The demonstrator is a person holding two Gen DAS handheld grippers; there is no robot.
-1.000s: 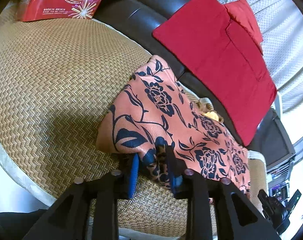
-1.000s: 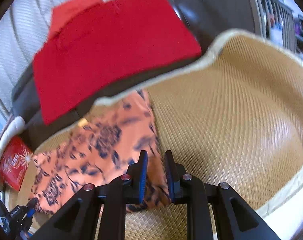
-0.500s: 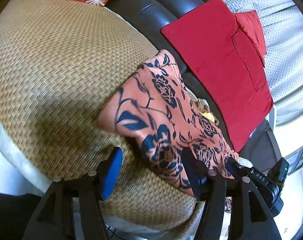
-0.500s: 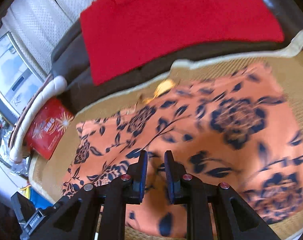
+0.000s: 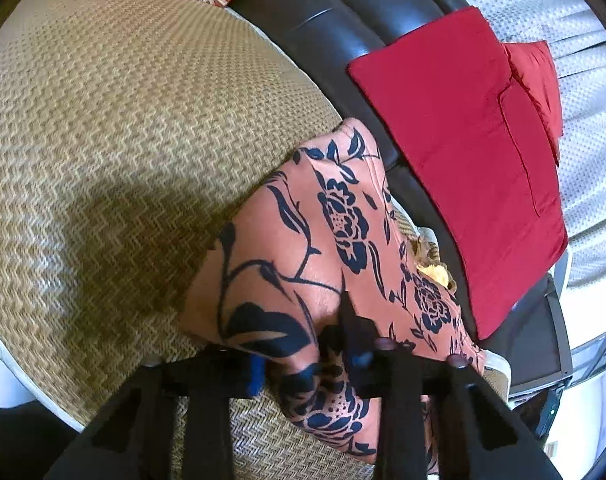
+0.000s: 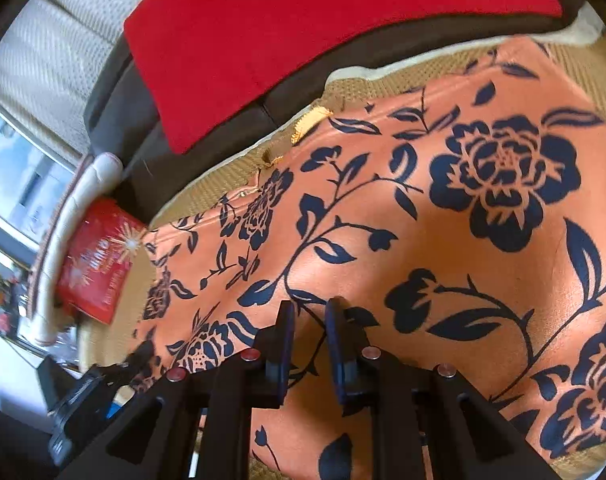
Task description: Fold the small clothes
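Left gripper (image 5: 309, 360) fingers pinch floral cloth (image 5: 303, 248) fold; right gripper (image 6: 309, 340) fingers narrowly parted, holding nothing

Left gripper (image 5: 307, 356): bottom centre of the left wrist frame, black arms running up from the lower edge. Jaws partly closed, cloth bunched between them and covering most of both fingers. Blue pad (image 5: 256, 374) of the left finger peeks out at lower centre-left; the right finger shows only as a dark edge.

Right gripper (image 6: 309, 344): bottom centre of the right wrist frame, pointing up-frame. Jaws nearly together, narrow gap between the pads, both fingers fully visible. Can't tell if any cloth is pinched in that gap.
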